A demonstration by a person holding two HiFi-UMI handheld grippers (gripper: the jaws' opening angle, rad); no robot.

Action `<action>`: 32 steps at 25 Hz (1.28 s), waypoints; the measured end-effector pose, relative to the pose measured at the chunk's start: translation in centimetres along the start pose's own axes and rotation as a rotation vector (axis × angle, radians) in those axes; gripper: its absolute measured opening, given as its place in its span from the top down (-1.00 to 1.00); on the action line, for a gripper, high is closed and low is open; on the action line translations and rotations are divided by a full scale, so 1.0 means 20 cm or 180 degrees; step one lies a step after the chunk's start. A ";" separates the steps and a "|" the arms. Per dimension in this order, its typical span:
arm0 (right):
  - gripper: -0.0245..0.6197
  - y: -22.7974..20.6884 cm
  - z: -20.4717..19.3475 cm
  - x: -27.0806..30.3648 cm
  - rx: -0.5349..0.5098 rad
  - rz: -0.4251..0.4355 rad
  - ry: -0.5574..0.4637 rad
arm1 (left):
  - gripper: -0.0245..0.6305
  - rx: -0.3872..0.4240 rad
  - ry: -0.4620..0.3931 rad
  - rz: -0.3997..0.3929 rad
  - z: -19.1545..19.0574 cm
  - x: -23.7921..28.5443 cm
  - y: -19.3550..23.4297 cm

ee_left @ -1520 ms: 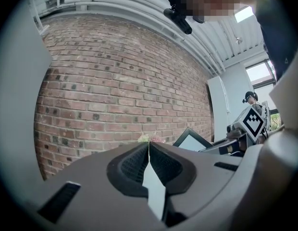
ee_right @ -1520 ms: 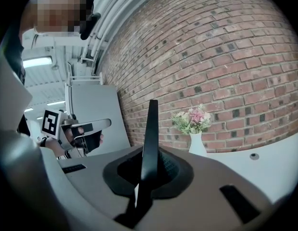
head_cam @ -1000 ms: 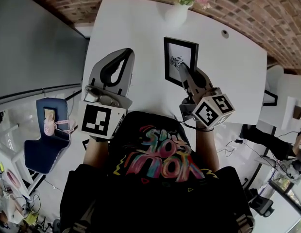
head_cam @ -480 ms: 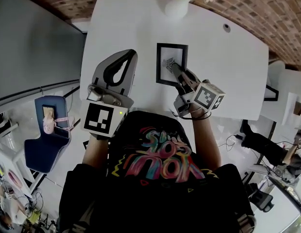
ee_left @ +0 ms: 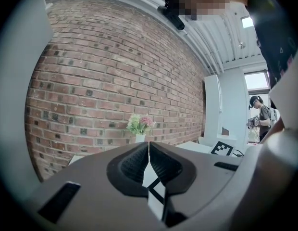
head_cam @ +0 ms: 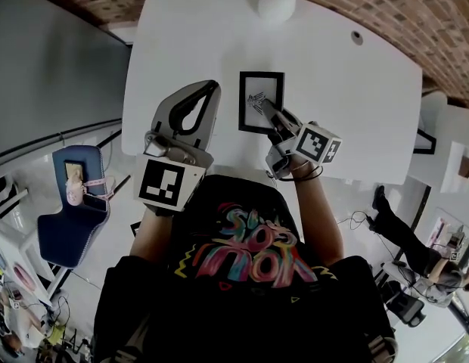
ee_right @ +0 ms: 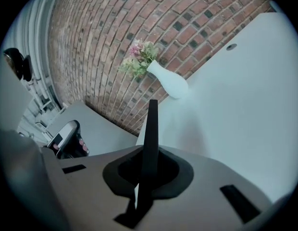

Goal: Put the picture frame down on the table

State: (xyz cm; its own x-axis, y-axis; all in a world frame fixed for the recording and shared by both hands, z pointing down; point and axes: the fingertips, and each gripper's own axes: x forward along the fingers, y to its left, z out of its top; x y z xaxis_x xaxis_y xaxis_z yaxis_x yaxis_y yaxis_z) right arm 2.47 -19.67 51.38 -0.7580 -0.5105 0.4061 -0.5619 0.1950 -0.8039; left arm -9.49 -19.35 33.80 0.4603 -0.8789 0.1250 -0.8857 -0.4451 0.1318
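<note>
The black picture frame (head_cam: pixel 261 97) with a white sheet and a small drawing hangs low over the white table (head_cam: pixel 355 104), face up. My right gripper (head_cam: pixel 268 110) is shut on its near edge. In the right gripper view the frame (ee_right: pixel 151 129) shows edge-on as a dark bar clamped between the jaws, tilted against the tabletop (ee_right: pixel 235 119). Whether the frame touches the table I cannot tell. My left gripper (head_cam: pixel 210 91) is shut and holds nothing, over the table's near left part. In the left gripper view its jaws meet at the tip (ee_left: pixel 148 146).
A white vase with flowers (head_cam: pixel 278 2) stands at the far edge of the table, and the right gripper view shows the vase (ee_right: pixel 168 83) before the brick wall. A cable hole (head_cam: pixel 357 38) lies at the far right. A blue chair (head_cam: pixel 72 203) stands left of the table.
My right gripper has sunk toward the table and rolled, so the frame now looks smaller and lies flatter. My left gripper has dropped a little.
</note>
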 end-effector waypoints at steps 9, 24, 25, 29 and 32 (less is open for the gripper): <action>0.80 -0.10 -0.12 0.10 0.0174 -0.0042 0.0185 | 0.84 -0.0058 0.0054 0.0042 -0.10 0.01 0.02; 0.80 -0.18 -0.23 0.24 0.0538 0.0117 0.0387 | 0.84 -0.0134 0.0090 0.0104 -0.15 0.02 0.06; 0.80 -0.19 -0.24 0.24 0.0537 0.0119 0.0407 | 0.84 -0.0134 0.0088 0.0103 -0.15 0.02 0.06; 0.80 -0.23 -0.25 0.26 0.0504 0.0087 0.0483 | 0.84 -0.0141 0.0084 0.0104 -0.15 0.03 0.05; 0.77 -0.25 -0.25 0.26 0.0513 0.0053 0.0572 | 0.84 -0.0164 0.0081 0.0119 -0.16 0.03 0.05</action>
State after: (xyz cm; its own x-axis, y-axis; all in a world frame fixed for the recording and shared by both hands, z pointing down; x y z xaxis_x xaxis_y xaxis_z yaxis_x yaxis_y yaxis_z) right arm -0.40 -19.05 59.73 -0.8215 -0.3482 0.4515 -0.4998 0.0587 -0.8642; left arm -9.92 -19.72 37.08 0.4288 -0.8899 0.1556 -0.8984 -0.4020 0.1770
